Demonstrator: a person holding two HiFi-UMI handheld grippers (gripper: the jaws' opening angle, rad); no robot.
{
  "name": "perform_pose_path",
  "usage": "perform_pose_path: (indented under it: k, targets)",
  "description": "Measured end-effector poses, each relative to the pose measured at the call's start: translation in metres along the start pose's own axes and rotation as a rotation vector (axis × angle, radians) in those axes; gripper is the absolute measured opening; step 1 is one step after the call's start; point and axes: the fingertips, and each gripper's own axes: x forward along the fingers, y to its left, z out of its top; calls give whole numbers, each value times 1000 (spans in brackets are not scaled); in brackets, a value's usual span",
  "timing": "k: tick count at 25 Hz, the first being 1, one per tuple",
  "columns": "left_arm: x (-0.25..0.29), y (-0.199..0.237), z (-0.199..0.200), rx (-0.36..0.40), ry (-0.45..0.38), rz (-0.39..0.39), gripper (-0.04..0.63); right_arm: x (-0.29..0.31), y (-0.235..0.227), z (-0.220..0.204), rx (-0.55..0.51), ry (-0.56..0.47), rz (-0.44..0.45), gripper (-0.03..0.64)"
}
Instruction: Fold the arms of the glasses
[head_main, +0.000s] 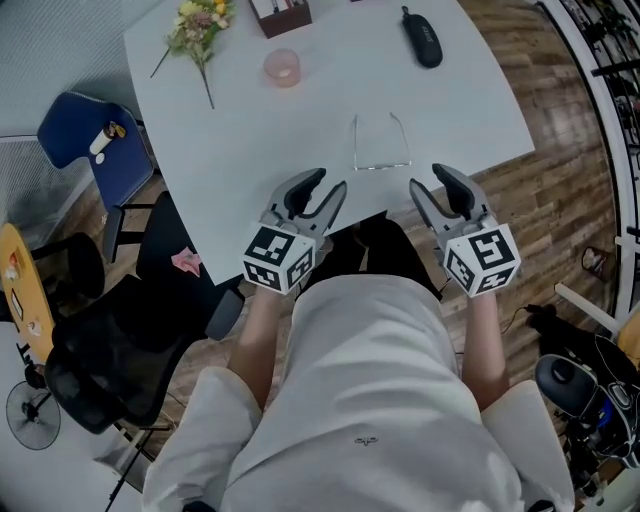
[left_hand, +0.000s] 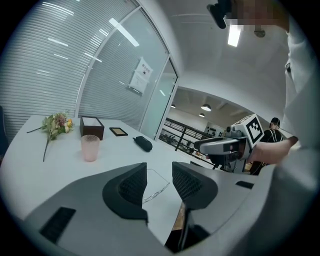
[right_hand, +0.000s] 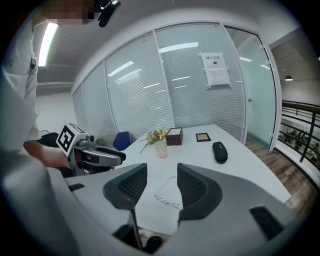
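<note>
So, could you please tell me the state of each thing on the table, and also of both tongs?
glasses: lying flat, both arms unfolded.
glasses case: closed, lying flat.
pink cup: standing upright.
flowers: lying on their side.
left tongs: open, nothing between them.
right tongs: open, nothing between them.

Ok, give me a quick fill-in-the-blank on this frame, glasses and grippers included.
1. The glasses on the white table have arms not yet ____.
2. The left gripper and right gripper both hold nothing, jaws ____.
3. The cup beside the flowers is ____ in colour.
Missing words: folded; open; pink.
</note>
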Motion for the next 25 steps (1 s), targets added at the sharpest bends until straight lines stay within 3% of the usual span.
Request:
perform_pose_path:
  k: [10,25]
  targets:
    - [35,-3,-34,-27,103,16,164,18,-17,-25,1,99,80,193]
    - [69,8,-90,20,244,157,143,50,-54,-50,-17,162,209,176]
